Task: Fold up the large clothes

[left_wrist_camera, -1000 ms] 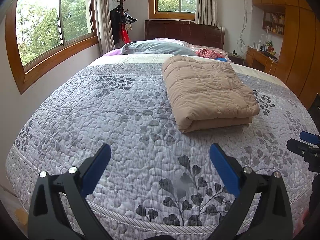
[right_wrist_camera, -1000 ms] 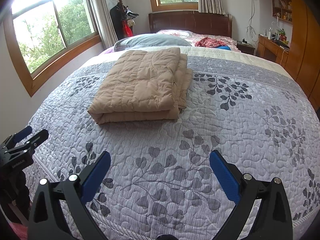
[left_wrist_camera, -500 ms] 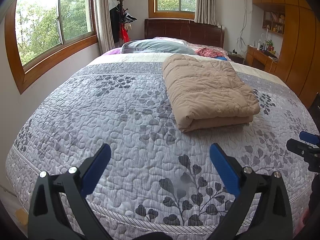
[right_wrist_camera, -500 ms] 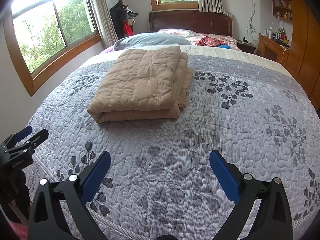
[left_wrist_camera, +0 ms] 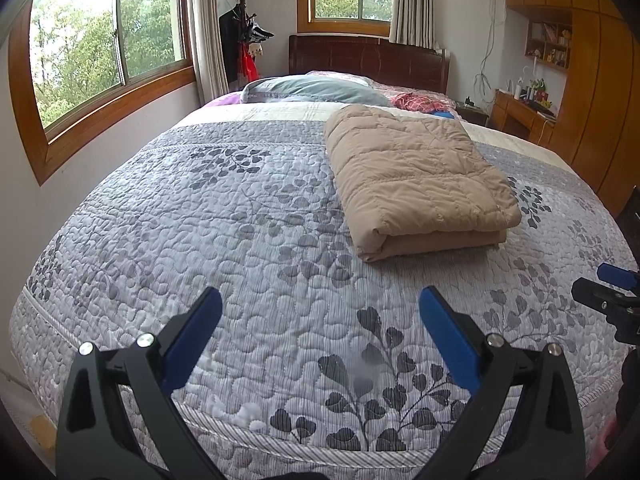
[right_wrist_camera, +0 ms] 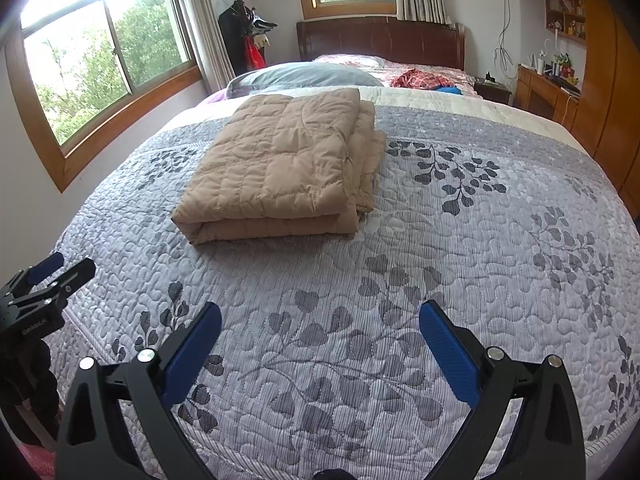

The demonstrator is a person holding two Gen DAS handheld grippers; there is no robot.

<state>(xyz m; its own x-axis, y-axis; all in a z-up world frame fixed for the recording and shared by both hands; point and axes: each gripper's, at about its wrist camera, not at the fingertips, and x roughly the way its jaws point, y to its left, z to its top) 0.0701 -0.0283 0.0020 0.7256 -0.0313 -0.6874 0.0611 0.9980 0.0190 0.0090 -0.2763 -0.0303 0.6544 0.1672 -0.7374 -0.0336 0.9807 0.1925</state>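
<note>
Now, jaws: both the left gripper and the right gripper are hanging spread wide over the near edge of the bed, gripping nothing.
Garment place: the tan quilted garment is lying folded in a thick block, right of centre in the left wrist view and upper left of centre in the right wrist view, well apart from both grippers.
Fold state: the layers are stacking fairly squarely, though in the right wrist view the lower layers are sticking out past the top one along the right side; the fold is looking finished or nearly so.
Risk one: the padded layers are looking springy, so the top flap may be creeping open if nobody is pressing it down.
Risk two: any reach back in with the jaws this wide may be catching the bedspread's quilted surface along with the garment and dragging the block askew.
Change since earlier: the garment is sitting slightly lower and nearer in both views, the grippers are edging a little towards it, and the jaws are staying as wide as before.
</note>
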